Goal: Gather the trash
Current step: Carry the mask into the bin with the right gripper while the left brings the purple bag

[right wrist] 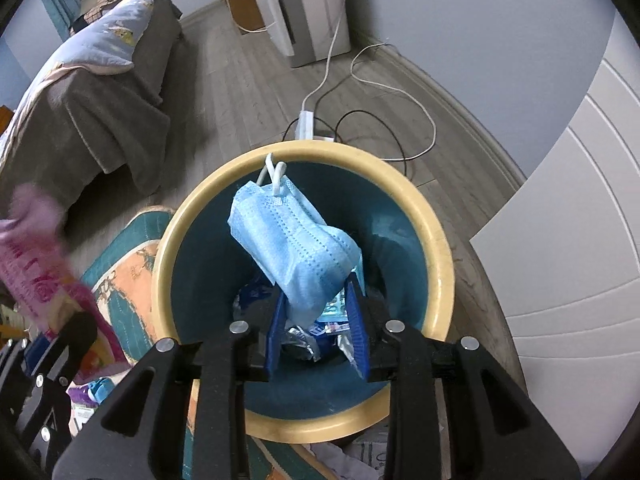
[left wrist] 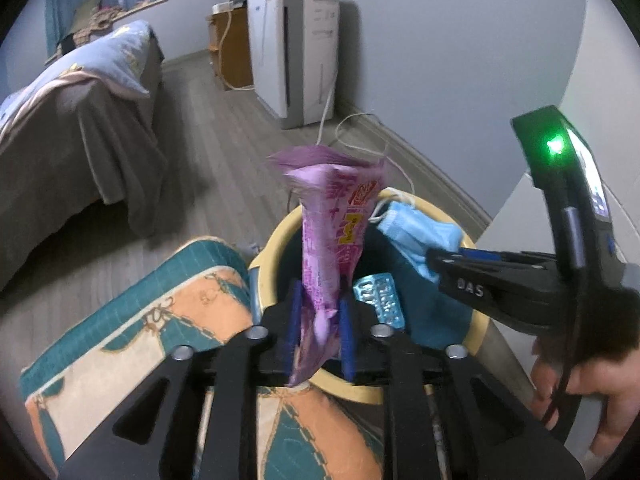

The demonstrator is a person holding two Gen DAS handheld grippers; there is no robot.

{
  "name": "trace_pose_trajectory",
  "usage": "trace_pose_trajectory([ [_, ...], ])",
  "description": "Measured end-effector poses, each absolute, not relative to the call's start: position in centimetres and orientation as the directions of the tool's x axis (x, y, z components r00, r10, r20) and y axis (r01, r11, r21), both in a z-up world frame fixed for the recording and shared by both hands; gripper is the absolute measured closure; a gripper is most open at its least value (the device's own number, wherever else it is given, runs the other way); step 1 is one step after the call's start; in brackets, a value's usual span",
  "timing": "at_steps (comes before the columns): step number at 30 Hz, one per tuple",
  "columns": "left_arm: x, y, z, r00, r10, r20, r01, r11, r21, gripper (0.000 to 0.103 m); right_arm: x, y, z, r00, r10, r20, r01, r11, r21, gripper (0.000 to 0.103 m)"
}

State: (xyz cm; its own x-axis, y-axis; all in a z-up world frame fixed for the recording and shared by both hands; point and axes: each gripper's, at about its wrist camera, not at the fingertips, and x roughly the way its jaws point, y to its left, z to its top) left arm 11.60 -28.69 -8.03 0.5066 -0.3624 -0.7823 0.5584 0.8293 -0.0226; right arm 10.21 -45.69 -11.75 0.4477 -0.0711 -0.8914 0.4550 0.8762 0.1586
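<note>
A teal bin with a yellow rim stands on the floor; its rim also shows in the left wrist view. My left gripper is shut on a purple snack wrapper and holds it upright over the bin's near rim. My right gripper is shut on a blue face mask and holds it over the bin's opening; the mask also shows in the left wrist view. Foil wrappers lie at the bin's bottom. A blister pack shows inside the bin.
A patterned teal and orange cushion lies left of the bin. A bed with a grey blanket is at far left. A white appliance and cables with a power strip sit beyond the bin. A white door is at right.
</note>
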Motion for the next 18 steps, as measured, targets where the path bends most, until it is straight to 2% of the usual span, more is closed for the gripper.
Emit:
trace_pose_trajectory([
  [2,11.7,-28.6,-8.0,0.518,-0.356,-0.778,0.542,0.84,-0.024,0.053,10.1,-45.7,-11.7,0.447,-0.078,-0.891,0.458,0.876,0.152,0.068],
  [4,11.6,-28.4,-7.8,0.526,-0.359,-0.771,0.537,0.843,-0.026,0.051,10.2,-45.6,-11.7,0.447,-0.08,-0.891,0.455,0.878,0.15,0.066],
  [6,11.6,-28.0,-7.7,0.53,-0.353,-0.771,0.529,0.848,-0.024,0.046,10.3,-45.2,-11.7,0.446,-0.086,-0.891,0.452,0.881,0.141,0.055],
  [8,11.6,-27.4,-7.4,0.542,-0.348,-0.765,0.514,0.857,-0.025,0.03,10.3,-45.1,-11.7,0.446,-0.093,-0.89,0.448,0.884,0.132,0.046],
  [11,11.2,-25.9,-6.9,0.57,-0.332,-0.751,0.477,0.879,-0.027,0.021,10.4,-44.8,-11.6,0.442,-0.094,-0.892,0.432,0.894,0.12,0.033],
  [15,10.9,-23.0,-6.6,0.588,-0.286,-0.757,0.414,0.91,-0.023,0.013,10.6,-43.6,-11.3,0.439,-0.087,-0.894,0.399,0.911,0.107,0.013],
  [18,10.5,-21.1,-6.3,0.604,-0.235,-0.762,0.377,0.926,0.012,0.009,10.6,-42.5,-10.3,0.454,-0.083,-0.887,0.379,0.919,0.109,0.009],
])
